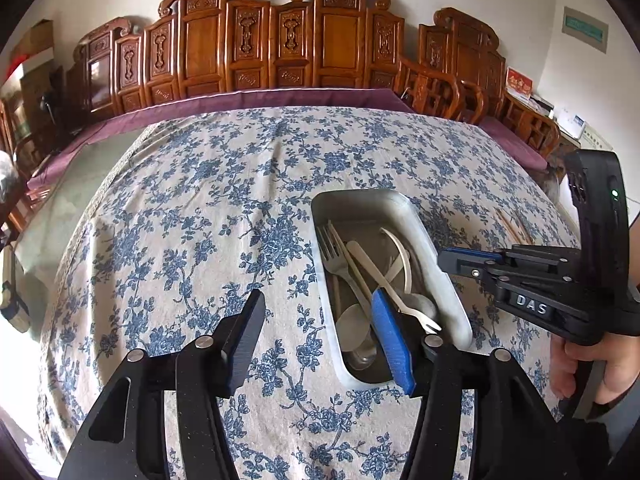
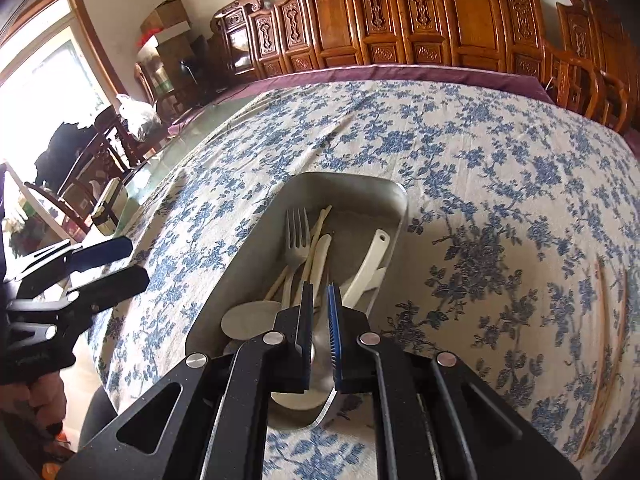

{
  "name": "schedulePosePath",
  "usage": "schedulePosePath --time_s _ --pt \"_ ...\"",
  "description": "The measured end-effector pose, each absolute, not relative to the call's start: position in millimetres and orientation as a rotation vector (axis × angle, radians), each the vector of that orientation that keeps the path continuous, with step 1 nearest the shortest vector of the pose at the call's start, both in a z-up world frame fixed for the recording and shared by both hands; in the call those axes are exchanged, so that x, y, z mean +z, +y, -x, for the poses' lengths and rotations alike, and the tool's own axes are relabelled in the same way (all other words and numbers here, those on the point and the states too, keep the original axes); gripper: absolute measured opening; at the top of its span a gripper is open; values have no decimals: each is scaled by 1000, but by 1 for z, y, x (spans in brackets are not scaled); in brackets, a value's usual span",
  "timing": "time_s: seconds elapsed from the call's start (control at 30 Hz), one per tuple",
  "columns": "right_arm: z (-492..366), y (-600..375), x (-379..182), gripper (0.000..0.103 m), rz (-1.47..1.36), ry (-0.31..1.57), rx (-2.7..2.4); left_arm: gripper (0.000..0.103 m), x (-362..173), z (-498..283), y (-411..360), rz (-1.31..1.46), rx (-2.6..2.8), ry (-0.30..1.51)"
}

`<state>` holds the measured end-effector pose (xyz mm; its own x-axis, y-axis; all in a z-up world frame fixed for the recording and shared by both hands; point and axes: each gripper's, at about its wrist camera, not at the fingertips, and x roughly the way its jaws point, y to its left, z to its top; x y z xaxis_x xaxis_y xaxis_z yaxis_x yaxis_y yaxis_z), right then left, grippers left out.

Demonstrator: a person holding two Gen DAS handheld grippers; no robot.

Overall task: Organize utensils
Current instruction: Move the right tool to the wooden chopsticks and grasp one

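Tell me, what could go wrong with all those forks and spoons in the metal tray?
The utensils lie crossed in the metal tray, so pulling the metal fork could drag the white spoon along. The chopsticks lie outside on the tablecloth and could get forgotten. The right gripper, nearly shut above the pile, could snag something there.

Blue-flowered cream tablecloth (image 1: 224, 184), silver-grey tray (image 1: 436, 248), black gripper (image 1: 320, 330) with blue pad.

Matt metal tray (image 1: 430, 248), cloth tablecloth (image 1: 200, 200)
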<state>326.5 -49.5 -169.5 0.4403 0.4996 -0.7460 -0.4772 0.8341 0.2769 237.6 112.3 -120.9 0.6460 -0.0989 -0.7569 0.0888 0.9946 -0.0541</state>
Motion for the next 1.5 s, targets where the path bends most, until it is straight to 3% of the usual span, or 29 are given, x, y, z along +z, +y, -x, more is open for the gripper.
schedulePosePath --time_s 0.13,0.17,0.27,0.4,0.5,0.8,1.13,1.23,1.37,1.5 --pt "-310 -78 -163 10 13 903 599 58 -119 -237 104 0 -110 862" --pt "-306 -88 -162 10 23 897 591 66 -119 -238 101 0 -111 861" --pt "-298 -119 -162 19 35 885 557 71 -118 -238 92 -4 -119 857" --pt "-296 -165 -167 20 30 887 494 84 -118 -242 79 3 -129 860" --pt "-297 -200 -170 29 25 884 440 89 -119 -246 66 12 -148 866" --pt "-317 -281 -198 32 10 917 307 91 -126 -256 17 11 -202 876" --pt "-351 -294 -243 32 48 1020 229 91 -146 -266 -28 -12 -236 924" --pt "-357 -296 -246 27 68 1028 223 91 -150 -269 -40 -25 -246 935" --pt "-358 -302 -246 9 114 1050 222 91 -155 -272 -59 -44 -263 949" --pt "-352 -322 -245 6 137 1072 224 91 -159 -277 -79 -64 -288 958"
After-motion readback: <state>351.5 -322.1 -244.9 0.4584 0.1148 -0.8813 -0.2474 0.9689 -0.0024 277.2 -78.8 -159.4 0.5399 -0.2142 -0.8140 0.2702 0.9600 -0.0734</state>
